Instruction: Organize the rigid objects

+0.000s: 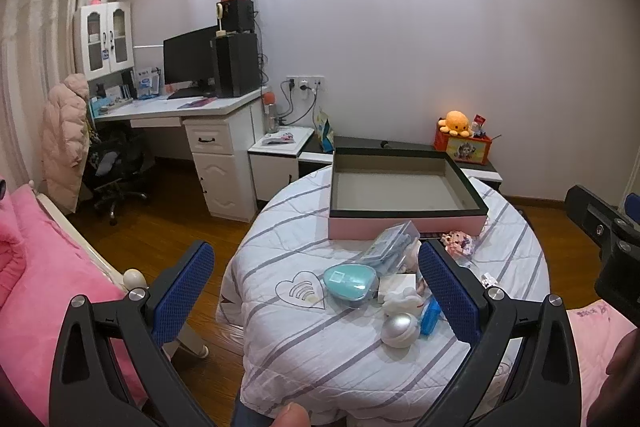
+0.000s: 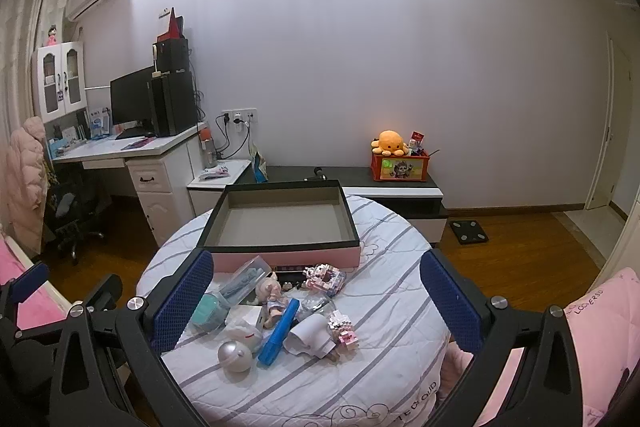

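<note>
An empty pink box with a dark rim (image 1: 404, 217) (image 2: 280, 251) stands at the far side of a round table under a striped cloth (image 1: 320, 347) (image 2: 380, 367). In front of it lies a pile: a teal heart-shaped case (image 1: 350, 281) (image 2: 206, 309), a silver ball (image 1: 398, 329) (image 2: 235, 355), a blue case (image 2: 280, 331), a clear plastic box (image 1: 390, 245) (image 2: 244, 279), a doll (image 2: 274, 297) and pink block figures (image 2: 324, 279). My left gripper (image 1: 316, 291) is open above the pile's left part. My right gripper (image 2: 316, 303) is open above the pile. Both are empty.
A white desk with a monitor (image 1: 188, 59) stands at the left, with an office chair (image 1: 112, 171). A low cabinet behind the table carries an orange box with a plush octopus (image 2: 392, 155). A pink bed (image 1: 48, 299) lies at the left. A scale (image 2: 468, 231) lies on the wood floor.
</note>
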{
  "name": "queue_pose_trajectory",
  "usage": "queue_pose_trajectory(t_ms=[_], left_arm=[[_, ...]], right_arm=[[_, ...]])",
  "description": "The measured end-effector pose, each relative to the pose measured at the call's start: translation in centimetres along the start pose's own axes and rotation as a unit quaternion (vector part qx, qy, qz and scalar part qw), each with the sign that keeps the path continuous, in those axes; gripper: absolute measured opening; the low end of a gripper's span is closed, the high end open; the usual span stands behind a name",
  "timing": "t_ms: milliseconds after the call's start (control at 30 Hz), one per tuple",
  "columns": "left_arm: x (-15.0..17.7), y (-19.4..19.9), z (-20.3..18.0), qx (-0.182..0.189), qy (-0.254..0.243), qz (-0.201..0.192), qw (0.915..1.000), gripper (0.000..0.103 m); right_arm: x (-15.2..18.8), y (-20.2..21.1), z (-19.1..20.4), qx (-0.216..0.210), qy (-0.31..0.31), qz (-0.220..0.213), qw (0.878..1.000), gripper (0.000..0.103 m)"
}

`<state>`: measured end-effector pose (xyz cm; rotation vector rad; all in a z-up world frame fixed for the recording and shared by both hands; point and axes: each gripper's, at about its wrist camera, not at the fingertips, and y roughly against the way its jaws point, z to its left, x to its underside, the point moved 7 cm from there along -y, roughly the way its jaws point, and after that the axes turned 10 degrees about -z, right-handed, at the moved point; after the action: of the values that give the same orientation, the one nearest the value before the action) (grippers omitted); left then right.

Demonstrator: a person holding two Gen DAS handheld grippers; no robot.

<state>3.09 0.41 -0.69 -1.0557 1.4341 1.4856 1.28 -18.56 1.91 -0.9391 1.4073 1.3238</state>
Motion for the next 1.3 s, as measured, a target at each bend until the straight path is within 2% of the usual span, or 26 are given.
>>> queue_pose_trajectory(t_ms=[300, 467, 700, 967, 1100, 1300], left_arm=[[0.6, -0.7, -0.3, 0.004, -0.002, 0.008, 1.0000, 0.103], [2.1, -2.3, -0.3, 0.004, -0.004, 0.025, 0.9997, 0.103], [6.4, -6.5, -0.7, 0.008, -0.013, 0.085, 0.9963, 0.103], [10.9, -10.5, -2.3, 0.038, -0.009, 0.158, 0.9867, 0.103], [11.9, -12.0, -2.3, 0.035, -0.003, 0.174, 0.9841, 0.103], [12.1, -14.2, -1.6, 0.035, 0.014, 0.187, 0.9816, 0.103]], right_arm=[[0.3, -0.4, -0.4, 0.003, -0.004, 0.007, 1.000, 0.103], [1.4, -1.6, -1.0, 0.006, 0.000, 0.021, 1.000, 0.103], [6.0, -5.4, -3.1, 0.004, -0.004, 0.082, 0.997, 0.103], [11.8, -9.4, -3.4, -0.012, 0.013, 0.166, 0.986, 0.103], [13.5, -10.8, -3.2, -0.017, 0.016, 0.190, 0.981, 0.103], [14.7, -12.3, -2.9, -0.033, 0.011, 0.203, 0.978, 0.103]])
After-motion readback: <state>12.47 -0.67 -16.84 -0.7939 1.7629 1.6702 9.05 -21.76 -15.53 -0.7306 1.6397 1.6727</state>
